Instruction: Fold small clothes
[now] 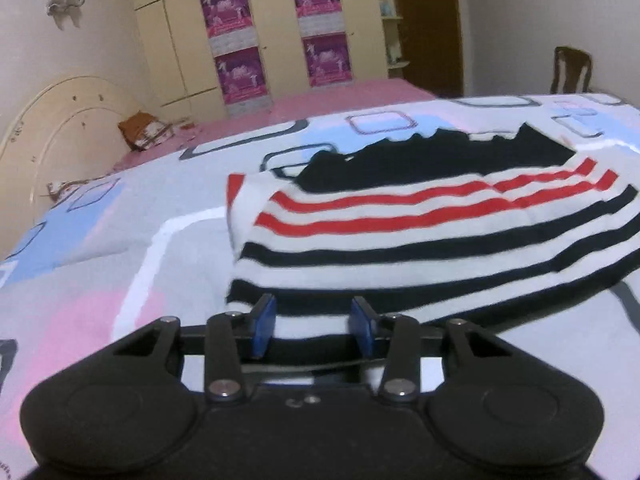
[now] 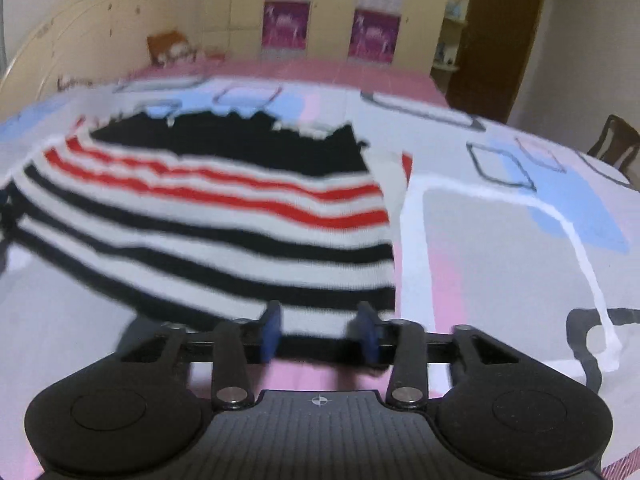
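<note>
Both the left hand-held gripper (image 1: 312, 322) and the right hand-held gripper (image 2: 320, 330) stood wide at the shirt's (image 1: 420, 240) near hem on the bed (image 1: 120, 220).

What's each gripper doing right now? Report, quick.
Left gripper: open, jaws either side of the striped garment hem.
Right gripper: open, at the same garment's hem.

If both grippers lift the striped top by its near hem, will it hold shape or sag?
The striped top looks like soft knit lying rumpled on the bedspread, so it will probably sag between the left gripper and right gripper. Likely light. The folded layers may slide apart.
</note>
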Demonstrator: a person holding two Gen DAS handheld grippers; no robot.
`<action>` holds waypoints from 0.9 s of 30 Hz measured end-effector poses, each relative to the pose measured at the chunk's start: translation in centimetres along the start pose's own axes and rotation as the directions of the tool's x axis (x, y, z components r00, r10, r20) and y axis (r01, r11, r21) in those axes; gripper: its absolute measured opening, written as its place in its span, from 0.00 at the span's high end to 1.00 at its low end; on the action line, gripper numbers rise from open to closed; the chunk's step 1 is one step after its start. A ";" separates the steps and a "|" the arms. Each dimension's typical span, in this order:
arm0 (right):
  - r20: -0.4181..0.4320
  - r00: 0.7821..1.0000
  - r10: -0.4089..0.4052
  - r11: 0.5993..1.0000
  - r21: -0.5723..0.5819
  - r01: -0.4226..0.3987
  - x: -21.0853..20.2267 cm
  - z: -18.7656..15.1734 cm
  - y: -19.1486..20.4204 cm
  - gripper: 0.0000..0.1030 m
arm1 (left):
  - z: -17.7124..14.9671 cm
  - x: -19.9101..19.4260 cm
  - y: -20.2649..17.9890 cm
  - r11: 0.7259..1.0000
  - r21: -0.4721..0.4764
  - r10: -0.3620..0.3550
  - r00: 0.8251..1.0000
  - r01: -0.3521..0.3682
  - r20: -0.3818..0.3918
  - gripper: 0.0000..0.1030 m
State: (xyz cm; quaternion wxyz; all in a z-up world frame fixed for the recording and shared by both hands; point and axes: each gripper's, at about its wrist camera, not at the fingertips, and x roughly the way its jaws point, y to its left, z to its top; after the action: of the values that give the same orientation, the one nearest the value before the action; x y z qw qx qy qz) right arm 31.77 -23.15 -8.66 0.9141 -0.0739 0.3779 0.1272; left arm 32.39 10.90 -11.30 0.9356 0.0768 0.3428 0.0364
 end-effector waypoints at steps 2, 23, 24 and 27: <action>-0.072 0.996 -0.059 0.998 0.003 0.059 1.4 -0.6 -0.5 0.70 | -0.8 1.0 0.5 1.000 -0.023 -0.016 0.999 0.015 -0.050 0.59; -0.018 1.000 -0.003 1.000 0.006 0.004 2.3 0.6 2.7 0.70 | 1.0 0.9 -5.8 0.997 -0.021 -0.070 0.997 0.069 -0.025 0.51; -0.036 0.998 -0.059 0.997 0.047 0.061 2.4 0.1 0.6 0.70 | 0.7 1.1 -4.2 0.998 -0.045 -0.042 0.998 0.041 -0.038 0.50; -0.043 0.999 -0.027 0.996 0.086 0.031 1.9 -0.9 -2.8 0.70 | 0.1 1.5 -0.5 0.987 -0.160 -0.043 0.997 0.032 -0.068 0.50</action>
State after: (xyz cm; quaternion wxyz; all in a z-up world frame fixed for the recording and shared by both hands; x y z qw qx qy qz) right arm 33.28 -25.73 -10.49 0.9101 -0.0424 0.4008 0.0960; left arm 33.59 10.60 -12.28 0.9265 -0.0059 0.3732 0.0486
